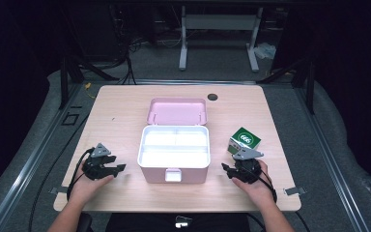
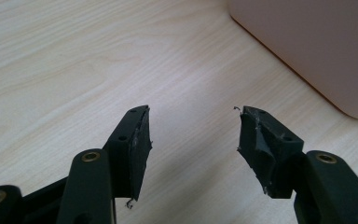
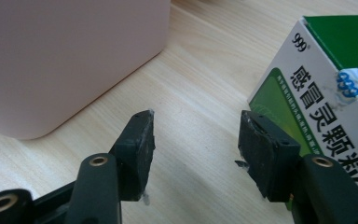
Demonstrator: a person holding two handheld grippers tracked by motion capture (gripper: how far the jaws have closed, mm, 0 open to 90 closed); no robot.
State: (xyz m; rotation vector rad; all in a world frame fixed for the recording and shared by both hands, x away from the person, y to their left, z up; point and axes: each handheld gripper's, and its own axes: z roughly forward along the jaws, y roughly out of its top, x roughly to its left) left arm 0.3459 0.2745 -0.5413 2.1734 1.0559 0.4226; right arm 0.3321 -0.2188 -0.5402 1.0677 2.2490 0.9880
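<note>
A pink storage box was seen at the middle of the wooden counter, its lid thrown back and standing up behind the white divided tray inside. A latch tab was shown on the box's front wall, facing the person.

The left gripper was held low over the counter to the left of the box, gripped by the person's left hand. In the left gripper view its jaws were spread wide apart with nothing between them — only bare wood grain lay in the gap, and a rounded corner of the pink box was seen ahead and to the right, apart from the jaws.

The right gripper was held to the right of the box by the right hand. Just beyond it, a green-and-white medicine carton stood on the counter, near the box's right side but apart from it. In the right gripper view the jaws were likewise spread and empty; the carton, printed with "999" and Chinese characters, was seen just beside the right-hand jaw — whether it was being touched could not be told — while the pink box wall rose at the upper left.
</note>
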